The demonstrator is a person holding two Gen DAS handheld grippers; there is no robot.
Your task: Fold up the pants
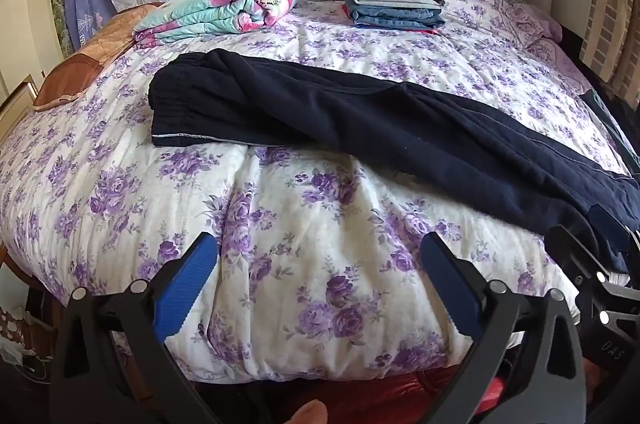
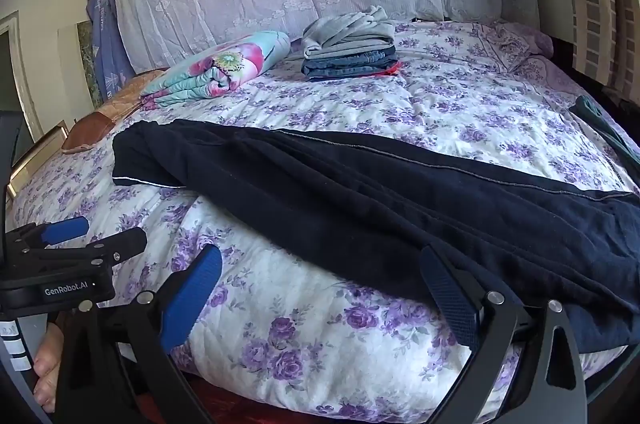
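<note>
Each hand-held gripper (image 1: 318, 274) gapes empty beside the pants (image 1: 360, 127).

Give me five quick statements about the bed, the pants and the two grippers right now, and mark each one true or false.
1. The dark pants lie stretched out across the floral bedspread. True.
2. The left gripper is clamped on the pants' waistband. False: its jaws stand wide open over bare bedspread, holding nothing.
3. A stack of folded clothes sits near the head of the bed. True.
4. The right gripper is shut. False: it is open, with one finger at the edge of the pants.
5. The folded floral blanket lies on top of the pants. False: it rests apart from them, farther back on the bed.
</note>
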